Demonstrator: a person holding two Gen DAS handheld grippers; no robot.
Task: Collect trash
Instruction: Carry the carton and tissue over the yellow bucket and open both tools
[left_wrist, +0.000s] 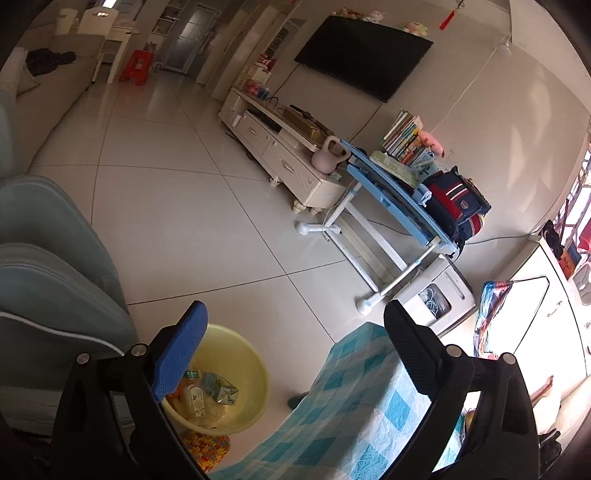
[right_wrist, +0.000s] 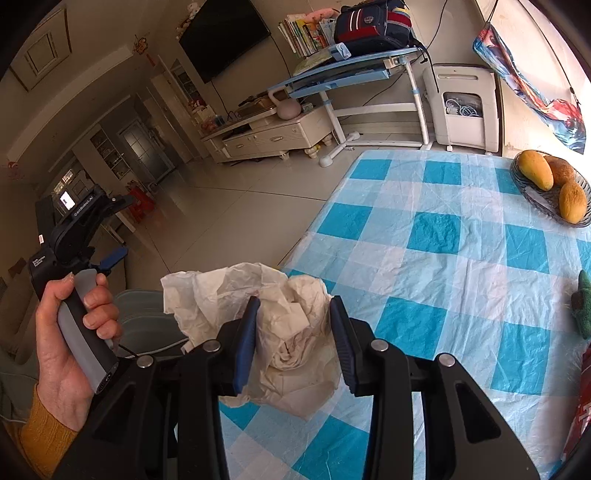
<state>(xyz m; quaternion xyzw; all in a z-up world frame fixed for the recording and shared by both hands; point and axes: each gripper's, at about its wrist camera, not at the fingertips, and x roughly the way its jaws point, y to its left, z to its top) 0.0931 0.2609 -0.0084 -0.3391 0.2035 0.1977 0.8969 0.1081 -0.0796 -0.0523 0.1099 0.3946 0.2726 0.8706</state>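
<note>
Right claw (right_wrist: 293, 343) grips crumpled paper (right_wrist: 280, 314) over the table (right_wrist: 443, 258) edge. Left claw (left_wrist: 295, 347) gapes empty above bare floor beside the table; yellow basin (left_wrist: 240, 369) below.

Left tongs (left_wrist: 295, 332) hide part of the yellow basin (left_wrist: 243, 376).

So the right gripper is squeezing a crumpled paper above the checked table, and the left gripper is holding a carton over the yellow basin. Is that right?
Not quite. The left gripper is open and holds nothing, as the left wrist view shows; the carton already lies in the yellow basin. The rest stands: the right gripper is squeezing the crumpled paper above the checked table.
</note>
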